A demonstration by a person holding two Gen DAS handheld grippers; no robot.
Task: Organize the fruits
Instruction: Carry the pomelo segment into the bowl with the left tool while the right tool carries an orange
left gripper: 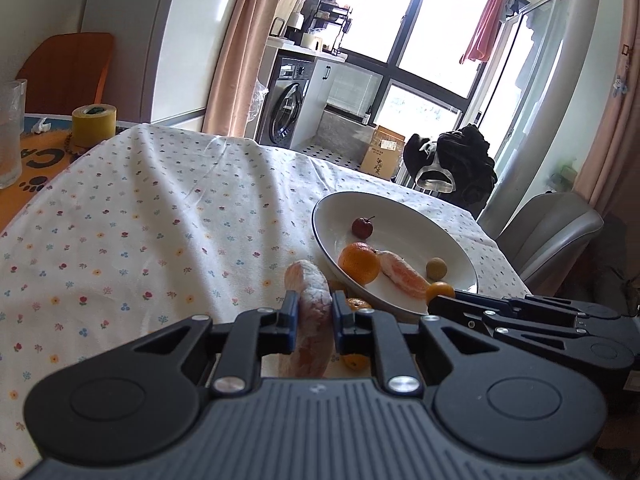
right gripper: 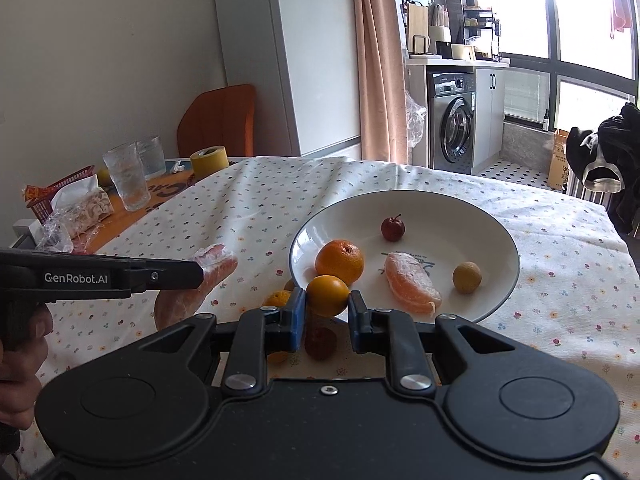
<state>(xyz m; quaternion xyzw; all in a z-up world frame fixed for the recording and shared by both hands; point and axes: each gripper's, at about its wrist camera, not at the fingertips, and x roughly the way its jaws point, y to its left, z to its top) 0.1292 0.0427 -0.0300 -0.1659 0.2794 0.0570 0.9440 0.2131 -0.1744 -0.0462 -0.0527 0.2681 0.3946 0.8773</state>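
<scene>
Plate (right gripper: pixel 496 296) ahead and slightly right of my right hand-held gripper (right gripper: pixel 327 312) — that is the relation the next move turns on. This hand-held gripper is pinching a small orange (right gripper: pixel 327 295) between its blue pads, and the fruit hangs right at the plate's near rim, so I judge a short push forward and a touch to the right should carry it over the white bowl of the plate before I let go. My left hand-held gripper (left gripper: pixel 314 316) is clamped on a peeled pomelo segment (left gripper: pixel 310 300), whose long axis runs away from me along the fingers, the curved tip poking out past the pads; from it the plate lies ahead and to the right, farther off than for the right one. So the right is the nearer, and I would drop its load first. Already in the plate: a large mandarin (right gripper: pixel 339 261) near the left rim, another pomelo segment (right gripper: pixel 412 289) lying lengthwise toward me, a red crabapple (right gripper: pixel 393 229) beyond, a longan (right gripper: pixel 466 277) to the right. A few small fruits (right gripper: pixel 319 343) sit on the surface below my right fingers — not yet collected.
</scene>
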